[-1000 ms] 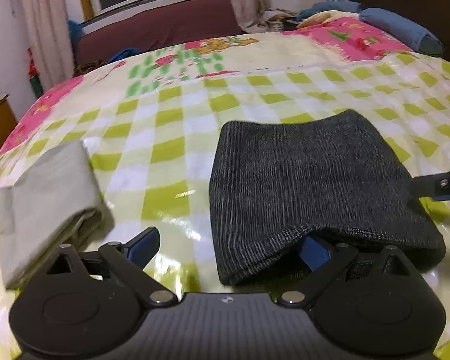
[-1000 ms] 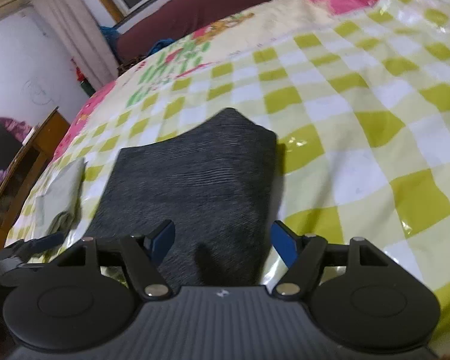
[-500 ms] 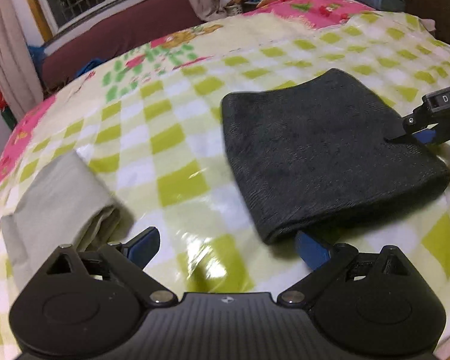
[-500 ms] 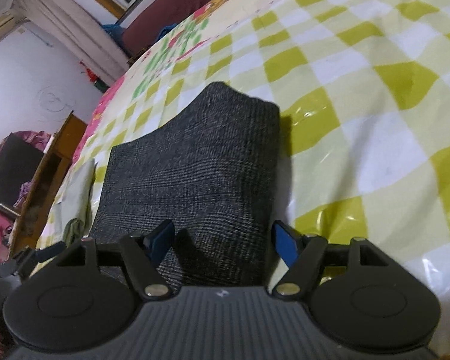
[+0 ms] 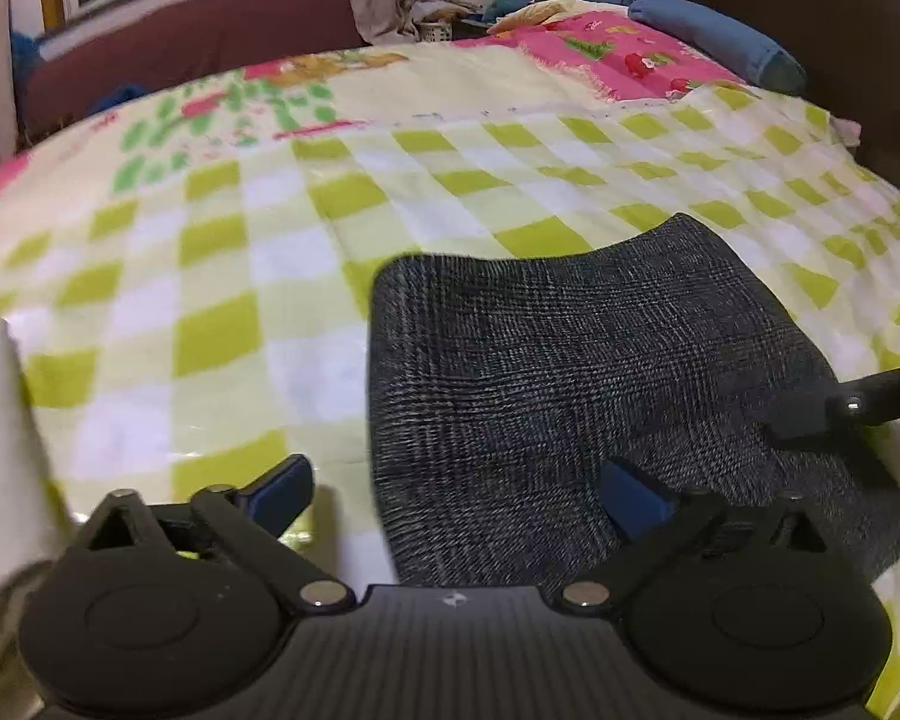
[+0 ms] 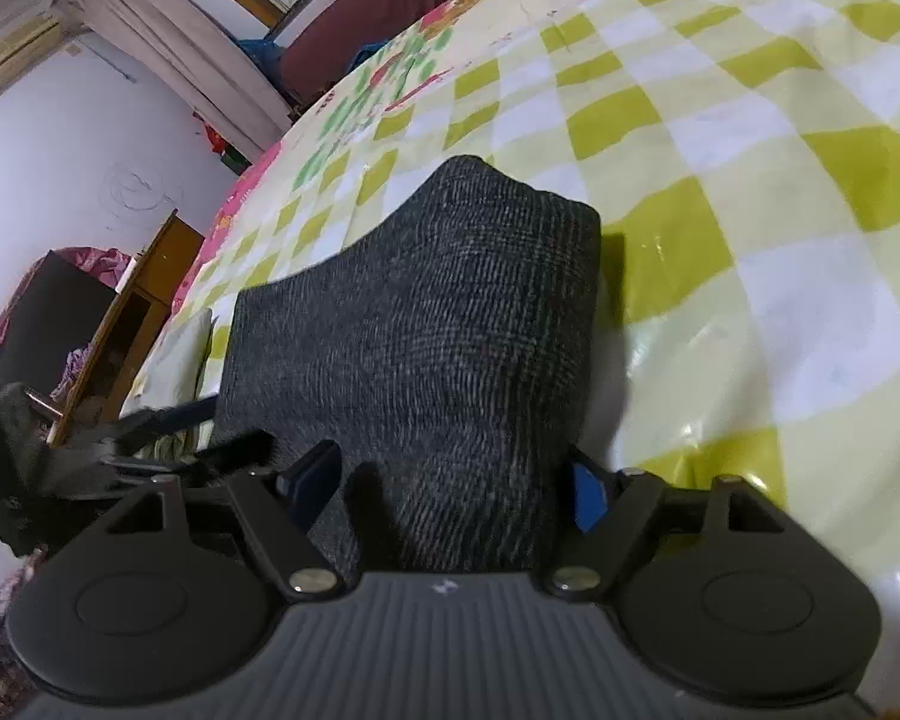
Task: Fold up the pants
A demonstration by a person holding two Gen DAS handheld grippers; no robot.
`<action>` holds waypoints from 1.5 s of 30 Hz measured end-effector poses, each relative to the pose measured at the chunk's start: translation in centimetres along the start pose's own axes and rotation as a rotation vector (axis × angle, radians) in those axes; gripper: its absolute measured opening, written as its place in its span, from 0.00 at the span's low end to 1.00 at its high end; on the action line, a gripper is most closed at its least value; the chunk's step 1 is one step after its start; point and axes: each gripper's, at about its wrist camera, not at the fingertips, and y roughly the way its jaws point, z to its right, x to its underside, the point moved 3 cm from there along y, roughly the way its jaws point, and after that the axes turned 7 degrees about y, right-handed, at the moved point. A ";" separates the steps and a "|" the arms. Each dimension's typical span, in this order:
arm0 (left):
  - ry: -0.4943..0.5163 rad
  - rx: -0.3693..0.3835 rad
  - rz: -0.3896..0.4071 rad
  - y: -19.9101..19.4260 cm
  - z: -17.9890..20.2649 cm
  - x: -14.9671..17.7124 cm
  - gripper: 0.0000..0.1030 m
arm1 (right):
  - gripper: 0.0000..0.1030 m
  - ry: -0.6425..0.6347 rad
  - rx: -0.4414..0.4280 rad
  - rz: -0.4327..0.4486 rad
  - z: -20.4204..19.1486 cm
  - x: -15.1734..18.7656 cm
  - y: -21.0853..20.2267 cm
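The dark grey checked pants (image 5: 576,384) lie folded into a compact rectangle on the green-checked bedcover; they also show in the right wrist view (image 6: 432,348). My left gripper (image 5: 456,495) is open and empty, with its right finger over the pants' near left part and its left finger over the cover. My right gripper (image 6: 450,483) is open and empty, its fingers straddling the pants' near end. The right gripper's tip (image 5: 810,414) shows over the pants' right side in the left wrist view. The left gripper (image 6: 150,438) shows blurred at the pants' left edge.
A folded light grey-green garment (image 5: 0,456) lies left of the pants, also in the right wrist view (image 6: 177,360). Blue pillows (image 5: 714,36) lie at the bed's far right. A wooden cabinet (image 6: 132,312) stands beside the bed. The checked bedcover (image 5: 222,276) spreads all around.
My left gripper has moved right and forward, so its right finger is now over the pants. The right gripper has moved closer over the pants' end. The pants lie still.
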 end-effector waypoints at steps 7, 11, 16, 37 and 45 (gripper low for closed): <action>-0.010 0.021 -0.014 -0.3 0.0 0.4 1.00 | 0.59 -0.001 0.006 0.017 -0.1 -0.6 0.5; 0.021 0.029 -0.019 -0.3 -0.3 0.6 1.00 | 0.55 0.039 -0.037 0.000 0.7 -0.5 0.2; 0.033 0.030 -0.024 -0.4 -0.7 0.1 1.00 | 0.66 0.007 -0.043 -0.026 0.3 -0.8 0.9; 0.098 0.064 -0.056 0.8 7.0 -1.8 0.97 | 0.29 0.100 -0.068 -0.006 2.9 -1.3 -2.7; 0.144 0.193 -0.043 4.5 12.3 -7.1 0.92 | 0.28 0.110 0.037 0.105 6.2 -4.1 -8.2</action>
